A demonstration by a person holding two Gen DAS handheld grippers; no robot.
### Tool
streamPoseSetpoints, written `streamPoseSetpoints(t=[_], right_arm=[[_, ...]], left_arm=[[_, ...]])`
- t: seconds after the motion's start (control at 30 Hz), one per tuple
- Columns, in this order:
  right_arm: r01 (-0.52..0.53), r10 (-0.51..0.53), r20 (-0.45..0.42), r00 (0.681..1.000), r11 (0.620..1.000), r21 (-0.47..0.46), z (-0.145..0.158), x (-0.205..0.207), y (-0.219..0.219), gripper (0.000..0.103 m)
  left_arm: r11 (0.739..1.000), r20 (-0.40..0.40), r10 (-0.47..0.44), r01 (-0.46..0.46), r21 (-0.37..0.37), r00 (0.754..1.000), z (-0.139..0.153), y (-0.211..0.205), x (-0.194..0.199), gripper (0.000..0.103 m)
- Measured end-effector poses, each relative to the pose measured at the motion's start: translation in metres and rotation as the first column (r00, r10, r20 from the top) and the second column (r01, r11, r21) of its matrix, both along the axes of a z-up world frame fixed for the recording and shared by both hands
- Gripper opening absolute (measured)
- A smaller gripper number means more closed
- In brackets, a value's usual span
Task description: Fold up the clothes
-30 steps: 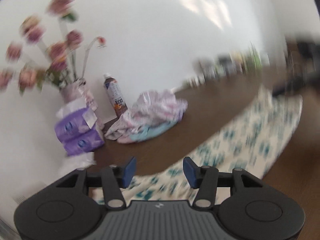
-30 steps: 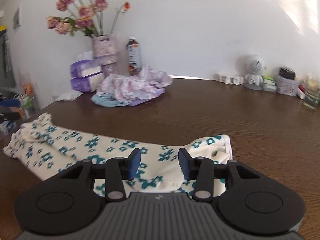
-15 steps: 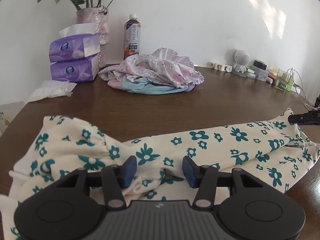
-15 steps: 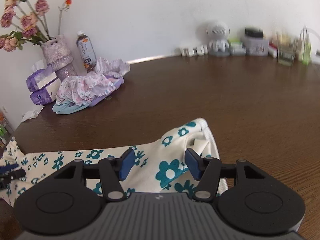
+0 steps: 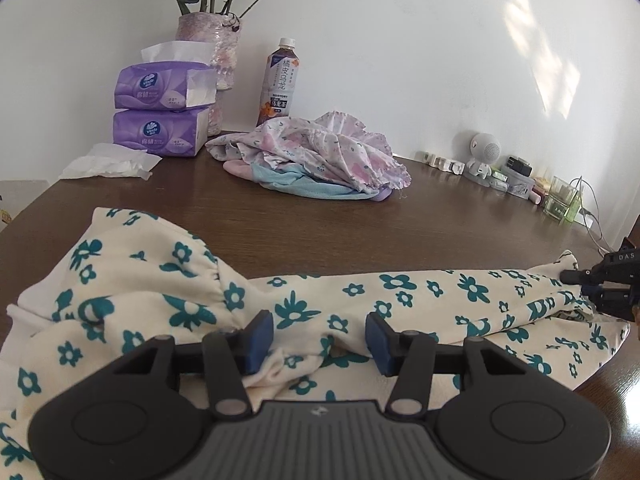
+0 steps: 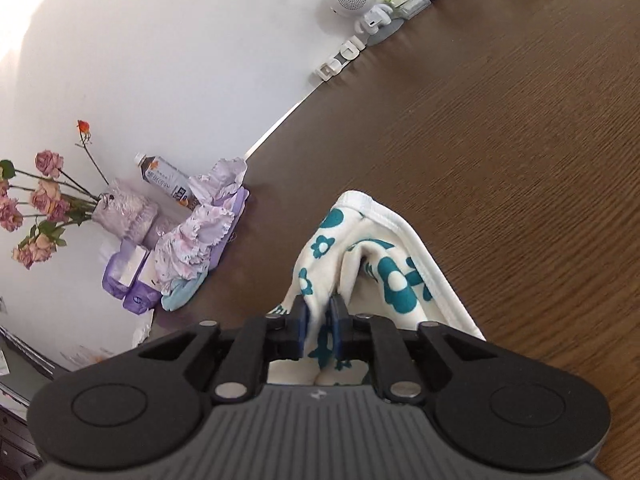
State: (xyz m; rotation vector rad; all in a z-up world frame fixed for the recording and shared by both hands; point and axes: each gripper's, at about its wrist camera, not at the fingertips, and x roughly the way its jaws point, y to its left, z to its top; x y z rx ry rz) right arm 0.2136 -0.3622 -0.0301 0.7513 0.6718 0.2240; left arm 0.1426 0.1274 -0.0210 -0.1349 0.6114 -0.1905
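A cream garment with teal flowers (image 5: pixel 400 296) lies stretched across the near side of the brown table (image 5: pixel 320 224). My left gripper (image 5: pixel 319 342) is open low over its bunched middle, fabric lying between the blue pads. At the garment's right end my right gripper (image 6: pixel 319 330) is shut on a fold of the cloth, lifting its hem (image 6: pixel 376 240) into a ridge. The right gripper (image 5: pixel 608 280) also shows at the far right edge of the left wrist view, on the garment's end.
A pile of pink, floral and light blue clothes (image 5: pixel 320 160) sits at the back. Behind it stand a drink bottle (image 5: pixel 280 80), two purple tissue packs (image 5: pixel 164 108), a vase of flowers (image 5: pixel 212 28) and a loose tissue (image 5: pixel 108 162). Small items line the back right (image 5: pixel 512 176).
My right gripper has rolled sideways and shut on the garment's right end, which it was only hovering over before. My left gripper swung from the wall down low over the garment.
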Motion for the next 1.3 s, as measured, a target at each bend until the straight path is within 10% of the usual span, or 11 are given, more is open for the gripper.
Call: streamPoseSetpoints(t=[0.07, 0.33, 0.47, 0.83, 1.03, 1.17, 1.3], right_arm=[[0.005, -0.005, 0.014, 1.0, 1.0, -0.022, 0.005, -0.003, -0.001, 0.042], [0.029, -0.027, 0.02, 0.999, 0.996, -0.08, 0.01, 0.004, -0.007, 0.041], [0.031, -0.033, -0.014, 0.999, 0.996, -0.083, -0.001, 0.01, -0.011, 0.008], [0.031, -0.028, 0.019, 0.999, 0.984, -0.177, 0.007, 0.004, -0.006, 0.011], [-0.112, 0.206, 0.172, 0.963, 0.891, -0.439, 0.046, -0.015, 0.053, 0.036], [-0.188, 0.324, 0.103, 0.94, 0.748, -0.636, 0.041, -0.007, 0.094, 0.039], [-0.22, 0.275, -0.017, 0.961, 0.727, -0.65, 0.024, 0.005, 0.09, 0.033]], left_arm=[[1.0, 0.001, 0.001, -0.001, -0.003, 1.0, 0.0, 0.0, 0.0, 0.05], [1.0, 0.002, 0.01, -0.01, -0.009, 1.0, 0.0, 0.0, -0.001, 0.05], [1.0, 0.002, 0.013, -0.013, -0.014, 1.0, 0.0, 0.0, -0.001, 0.049], [1.0, 0.001, 0.016, -0.016, -0.02, 1.0, 0.0, 0.002, -0.002, 0.049], [1.0, 0.001, 0.018, -0.018, -0.017, 1.0, 0.0, 0.001, -0.003, 0.05], [1.0, 0.002, 0.02, -0.02, -0.009, 1.0, 0.0, 0.0, -0.004, 0.05], [1.0, 0.001, 0.022, -0.022, -0.018, 1.0, 0.0, 0.001, -0.003, 0.049]])
